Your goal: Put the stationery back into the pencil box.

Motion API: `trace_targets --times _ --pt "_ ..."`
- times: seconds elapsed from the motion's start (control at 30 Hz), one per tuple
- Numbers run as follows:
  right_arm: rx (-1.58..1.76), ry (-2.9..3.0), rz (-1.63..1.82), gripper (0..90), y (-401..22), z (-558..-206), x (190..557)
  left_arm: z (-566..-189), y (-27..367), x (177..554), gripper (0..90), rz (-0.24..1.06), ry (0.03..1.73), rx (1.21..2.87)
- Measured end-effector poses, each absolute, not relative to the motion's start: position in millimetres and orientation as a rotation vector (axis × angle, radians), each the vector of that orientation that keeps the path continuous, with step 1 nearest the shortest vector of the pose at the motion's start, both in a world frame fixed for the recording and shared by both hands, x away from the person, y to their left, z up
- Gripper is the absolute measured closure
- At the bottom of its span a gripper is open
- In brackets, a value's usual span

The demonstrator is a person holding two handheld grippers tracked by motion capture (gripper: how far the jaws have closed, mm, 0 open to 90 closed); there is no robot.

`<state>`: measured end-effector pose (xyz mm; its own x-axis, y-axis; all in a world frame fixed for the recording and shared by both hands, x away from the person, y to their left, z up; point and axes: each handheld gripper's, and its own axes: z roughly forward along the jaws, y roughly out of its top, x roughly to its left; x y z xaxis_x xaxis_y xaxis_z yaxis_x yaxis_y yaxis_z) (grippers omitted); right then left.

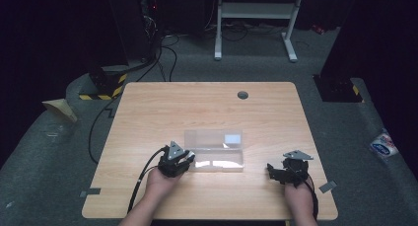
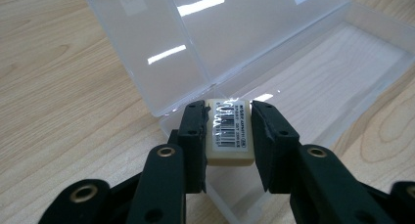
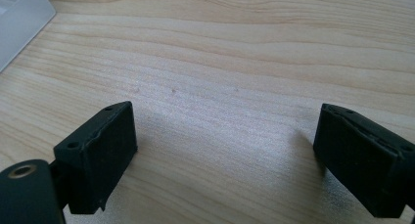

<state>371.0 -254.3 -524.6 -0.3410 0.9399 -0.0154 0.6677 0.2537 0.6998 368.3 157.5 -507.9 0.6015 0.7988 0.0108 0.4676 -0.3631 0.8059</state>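
A clear plastic box [image 1: 217, 162] lies at the middle of the wooden table [image 1: 207, 107] with its lid [image 1: 213, 138] swung open toward the far side. My left gripper [image 1: 189, 161] is at the box's left end, shut on a cream eraser [image 2: 229, 136] with a barcode label. In the left gripper view the eraser hangs over the near end of the box tray [image 2: 342, 57], beside the raised lid [image 2: 161, 43], with my left gripper [image 2: 227, 109] pressing a pad on each side. My right gripper [image 1: 274, 171] rests low over bare wood right of the box, open [image 3: 225, 136] with nothing between its pads.
A grey cable grommet [image 1: 242, 94] sits near the table's far edge. A corner of the box [image 3: 19, 18] shows at the upper left of the right gripper view. On the floor are cables [image 1: 167, 53], a white frame [image 1: 256, 11] behind the table, and a packet [image 1: 383, 144] at right.
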Motion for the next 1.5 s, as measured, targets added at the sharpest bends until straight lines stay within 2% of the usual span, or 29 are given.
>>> trace_targets --times 0.07,0.37,0.9,1.27,1.37,1.43,1.5 --pt "1.461 2.098 0.843 8.3 -254.3 -524.6 371.0 -506.2 158.2 367.8 61.8 0.524 1.002 2.010" --pt "1.461 2.098 0.843 8.3 -254.3 -524.6 371.1 -497.9 167.0 364.0 58.7 0.529 1.000 1.959" --pt "1.460 2.101 0.846 8.2 -254.3 -524.6 371.2 -497.5 235.1 371.9 50.2 0.567 1.158 1.900" --pt "1.463 2.101 0.846 8.1 -254.2 -524.6 371.1 -517.6 286.0 383.6 34.8 0.600 1.369 1.929" --pt "1.463 2.102 0.846 8.1 -254.2 -524.5 371.0 -524.6 298.1 385.6 24.8 0.580 1.428 1.955" --pt "1.461 2.102 0.845 8.2 -254.2 -524.6 371.0 -527.6 301.7 383.2 12.9 0.603 1.415 1.975" --pt "1.462 2.103 0.846 8.2 -254.1 -524.6 371.0 -528.8 303.6 381.9 12.3 0.618 1.432 1.953"
